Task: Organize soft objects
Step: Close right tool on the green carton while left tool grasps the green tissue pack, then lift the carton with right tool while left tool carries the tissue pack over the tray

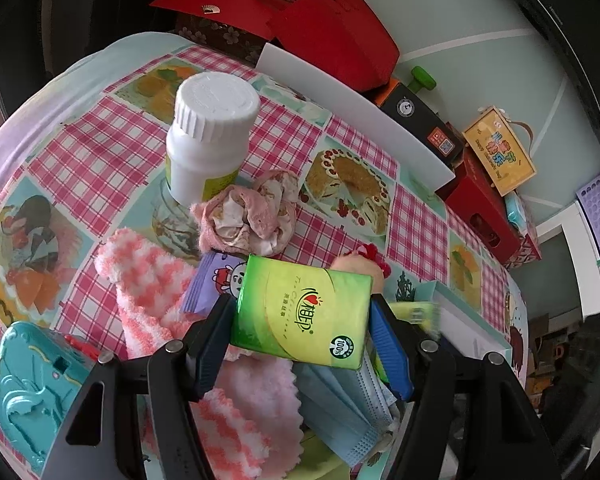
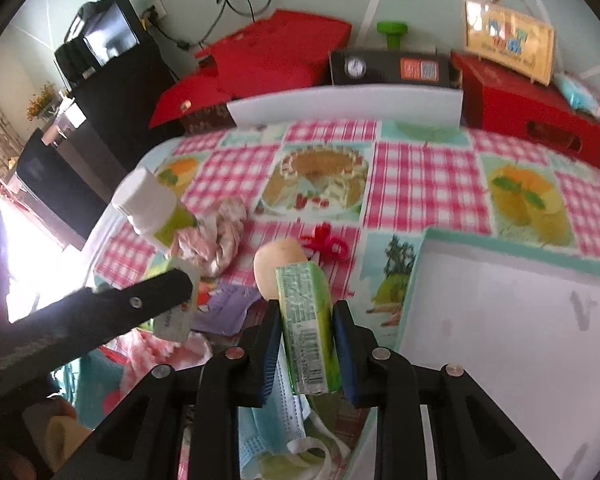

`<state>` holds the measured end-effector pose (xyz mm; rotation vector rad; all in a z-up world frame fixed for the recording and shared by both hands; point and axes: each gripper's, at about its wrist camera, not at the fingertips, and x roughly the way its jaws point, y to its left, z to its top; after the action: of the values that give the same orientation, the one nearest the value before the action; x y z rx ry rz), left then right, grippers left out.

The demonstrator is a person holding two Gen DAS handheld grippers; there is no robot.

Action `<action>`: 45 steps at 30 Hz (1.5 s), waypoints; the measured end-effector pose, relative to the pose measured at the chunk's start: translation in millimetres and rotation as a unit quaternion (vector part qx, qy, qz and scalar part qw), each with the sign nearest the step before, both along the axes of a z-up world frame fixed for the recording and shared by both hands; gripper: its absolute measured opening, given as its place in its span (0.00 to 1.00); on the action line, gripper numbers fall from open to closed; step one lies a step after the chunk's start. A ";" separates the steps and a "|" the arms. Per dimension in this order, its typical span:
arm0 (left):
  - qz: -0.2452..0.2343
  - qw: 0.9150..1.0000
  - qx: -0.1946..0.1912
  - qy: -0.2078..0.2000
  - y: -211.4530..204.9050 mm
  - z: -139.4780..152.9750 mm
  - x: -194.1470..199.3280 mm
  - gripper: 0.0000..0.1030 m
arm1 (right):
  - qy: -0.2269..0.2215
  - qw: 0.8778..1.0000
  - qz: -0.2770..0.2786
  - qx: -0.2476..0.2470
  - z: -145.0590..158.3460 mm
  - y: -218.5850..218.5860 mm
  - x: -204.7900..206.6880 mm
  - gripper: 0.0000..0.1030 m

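Note:
My left gripper (image 1: pixel 302 312) is shut on a green tissue pack (image 1: pixel 300 316), held flat above the table. My right gripper (image 2: pixel 306 332) is shut on a second green tissue pack (image 2: pixel 306 328), held on edge. The left gripper also shows in the right wrist view (image 2: pixel 172 292) with its pack. Under them lie a blue face mask (image 1: pixel 340 408), a pink-and-white fluffy sock (image 1: pixel 148 280), a crumpled pink cloth (image 1: pixel 248 212), a purple wipe packet (image 1: pixel 216 280) and a peach plush with a red bow (image 2: pixel 280 260). A white box (image 2: pixel 500 320) stands at the right.
A white pill bottle (image 1: pixel 208 136) stands behind the crumpled cloth. A teal case (image 1: pixel 32 384) lies at the front left. Red boxes (image 1: pixel 332 28), a black box (image 1: pixel 420 120) and a white board (image 1: pixel 352 112) line the far edge of the checked tablecloth (image 1: pixel 100 148).

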<state>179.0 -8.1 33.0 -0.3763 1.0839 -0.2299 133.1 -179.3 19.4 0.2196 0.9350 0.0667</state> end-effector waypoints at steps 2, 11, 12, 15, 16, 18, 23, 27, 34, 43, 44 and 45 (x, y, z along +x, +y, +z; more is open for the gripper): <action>0.005 1.000 0.000 -0.004 3.2 3.6 -1.0 0.66 | -0.017 1.000 -0.005 -0.001 10.7 -2.2 -6.0 0.25; 0.009 1.000 0.005 -0.017 4.6 11.5 -2.9 0.66 | -0.045 0.999 -0.012 -0.002 29.7 -10.4 -17.9 0.23; 0.010 1.000 0.007 -0.017 5.0 11.0 -2.7 0.66 | -0.039 0.999 -0.015 -0.005 26.3 -11.1 -15.3 0.23; 0.013 1.000 0.009 -0.010 4.9 6.5 -0.2 0.66 | -0.021 0.999 -0.024 -0.011 18.3 -15.2 -5.2 0.29; 0.013 1.000 0.009 -0.007 4.5 4.9 0.5 0.66 | -0.016 0.999 -0.027 -0.014 15.7 -15.9 -2.0 0.34; 0.012 1.000 0.010 -0.005 3.1 2.8 2.1 0.66 | -0.007 0.999 -0.023 -0.024 10.6 -13.8 3.8 0.36; 0.012 1.000 0.014 -0.006 0.7 0.7 4.4 0.66 | 0.012 0.999 -0.008 -0.031 -2.1 -2.0 18.8 0.36; 0.013 1.000 0.013 -0.006 0.8 0.0 5.0 0.66 | 0.037 0.998 -0.012 -0.052 -15.5 2.5 31.6 0.36; 0.011 1.000 0.011 -0.006 2.3 -0.7 5.9 0.66 | 0.036 0.999 -0.013 -0.037 -20.4 0.2 32.3 0.23; 0.005 1.000 0.011 -0.019 1.7 7.2 1.5 0.66 | -0.016 0.999 -0.030 -0.020 14.5 -9.3 -3.2 0.23; 0.004 1.000 0.012 -0.023 0.9 9.3 0.5 0.66 | -0.023 0.999 -0.032 -0.019 19.0 -10.4 -8.7 0.23; 0.003 1.000 0.013 -0.026 -0.2 11.4 -0.5 0.66 | -0.032 0.999 -0.035 -0.018 23.7 -11.9 -15.0 0.23</action>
<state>178.5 -8.3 44.4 -0.3492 1.0340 -0.2195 118.1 -191.2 43.1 0.2157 0.8638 -0.0085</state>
